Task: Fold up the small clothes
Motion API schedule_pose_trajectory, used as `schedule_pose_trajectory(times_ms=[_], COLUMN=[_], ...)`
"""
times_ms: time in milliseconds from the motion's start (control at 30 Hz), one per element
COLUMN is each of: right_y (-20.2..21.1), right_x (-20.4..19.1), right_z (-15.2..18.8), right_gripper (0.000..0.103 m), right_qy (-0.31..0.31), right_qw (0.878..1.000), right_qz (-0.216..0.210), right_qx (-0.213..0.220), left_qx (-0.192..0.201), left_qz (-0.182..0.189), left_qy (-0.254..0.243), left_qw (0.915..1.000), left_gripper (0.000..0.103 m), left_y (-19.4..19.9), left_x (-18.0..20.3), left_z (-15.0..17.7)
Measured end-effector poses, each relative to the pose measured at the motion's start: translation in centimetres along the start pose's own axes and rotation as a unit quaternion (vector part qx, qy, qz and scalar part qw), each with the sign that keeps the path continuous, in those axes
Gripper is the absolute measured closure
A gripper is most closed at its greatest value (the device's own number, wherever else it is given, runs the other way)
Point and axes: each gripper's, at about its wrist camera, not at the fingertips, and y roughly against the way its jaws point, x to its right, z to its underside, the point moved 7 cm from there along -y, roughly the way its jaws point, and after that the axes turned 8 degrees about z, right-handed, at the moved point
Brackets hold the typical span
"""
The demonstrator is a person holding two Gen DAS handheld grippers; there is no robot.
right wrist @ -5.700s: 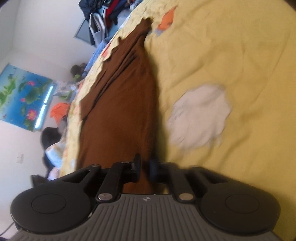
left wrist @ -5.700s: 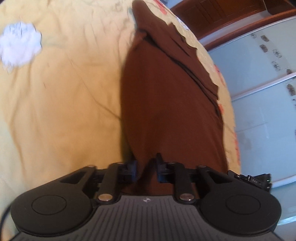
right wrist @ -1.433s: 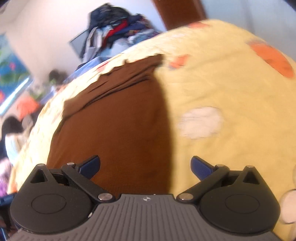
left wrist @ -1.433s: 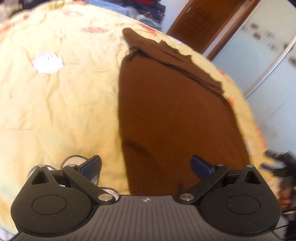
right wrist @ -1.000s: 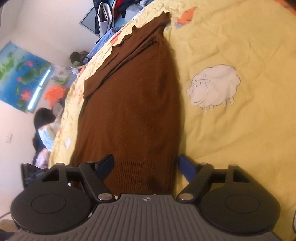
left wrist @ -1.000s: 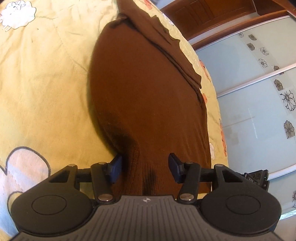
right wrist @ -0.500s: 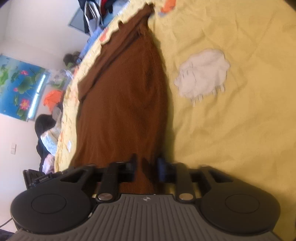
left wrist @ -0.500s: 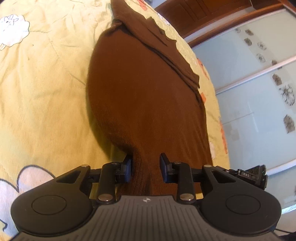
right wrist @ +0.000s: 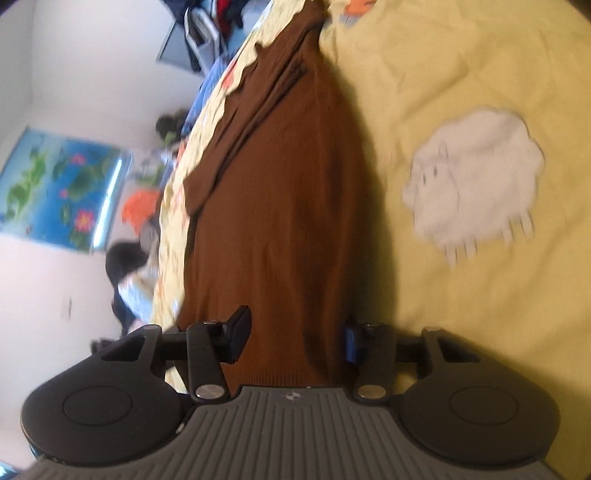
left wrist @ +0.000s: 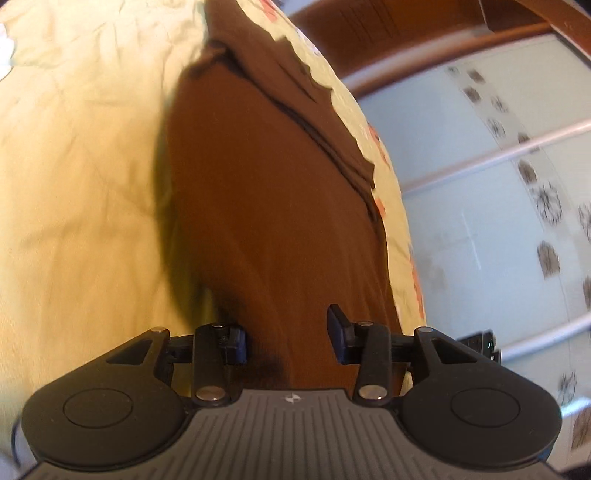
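A brown knit garment (left wrist: pixel 266 206) lies lengthwise on a yellow bedsheet (left wrist: pixel 74 184), its sleeves folded across the far end. In the left wrist view its near hem runs between the jaws of my left gripper (left wrist: pixel 286 334). Those jaws are opening, and the pads stand apart with slack cloth between them. The right wrist view shows the same garment (right wrist: pixel 288 206) from its other near corner. My right gripper (right wrist: pixel 295 336) straddles the ribbed hem there, its jaws opening too, with one pad on each side of the cloth. Both views are blurred.
A white sheep print (right wrist: pixel 472 177) marks the bedsheet (right wrist: pixel 480 332) right of the garment. Pale sliding wardrobe doors (left wrist: pixel 498 184) stand past the bed's edge. A person (right wrist: pixel 125 266) sits by the wall under a blue poster (right wrist: pixel 55 184). Piled clothes (right wrist: pixel 214 22) lie beyond the bed.
Both grippers closed on the garment's near hem half a second ago, and their jaws now stand wider apart. Both views have shifted and blurred.
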Motion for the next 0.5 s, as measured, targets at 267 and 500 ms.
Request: schedule_pose_trajectory(times_ms=[267, 500], right_y=[1.0, 0.4], right_x=[0.8, 0.6], right_z=[2.1, 2.1], right_gripper=[0.053, 0.089], right_qy=[-0.027, -0.014], right_qw=[0.999, 0.999], right_qz=[-0.018, 0.019], right_qx=[-0.011, -0.021], left_qx=[0.007, -0.039], left_qz=[-0.001, -0.094], left_qy=[0.012, -0.065], left_qw=[0.9999, 0.9927], left_gripper=[0.064, 0.093], left_y=[1.3, -0.2], left_x=[-0.6, 1.0], left_z=[1.7, 2.0])
